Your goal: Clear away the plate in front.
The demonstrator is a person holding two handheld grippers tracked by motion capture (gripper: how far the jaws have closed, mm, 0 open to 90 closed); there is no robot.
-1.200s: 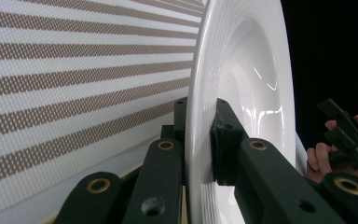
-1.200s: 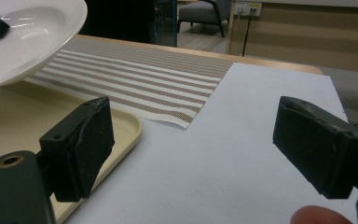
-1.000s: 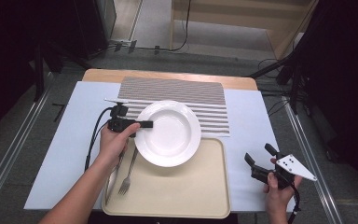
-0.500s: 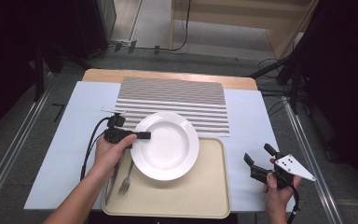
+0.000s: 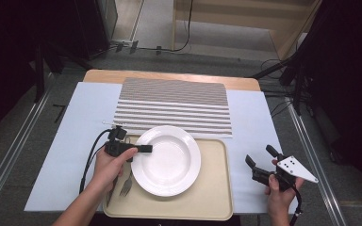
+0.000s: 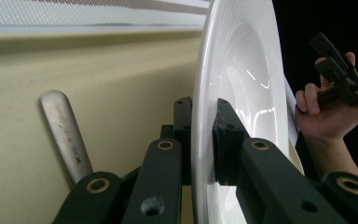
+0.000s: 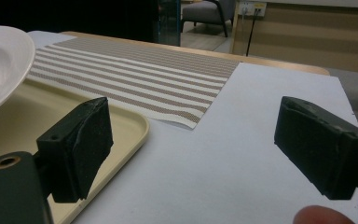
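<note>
Covering the surface [image 5: 75, 141] is a pale blue sheet, a striped placemat [image 5: 174, 106] at its far side and a beige tray [image 5: 207, 197] nearer. The white plate [image 5: 167, 160] sits over the tray, the left hand-held gripper [image 5: 143, 149] clamped on its left rim. Likely rigid, glazed-slick, breakable: the rim is the sensible hold. A fork [image 5: 126, 186] lies beside it. The right hand-held gripper [image 5: 259, 162] hovers apart, empty.

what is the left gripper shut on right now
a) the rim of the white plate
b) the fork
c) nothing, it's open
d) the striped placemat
a: in the left gripper view the jaws of the left gripper close on either side of the white plate at its rim, while the fork lies free on the tray.
</note>
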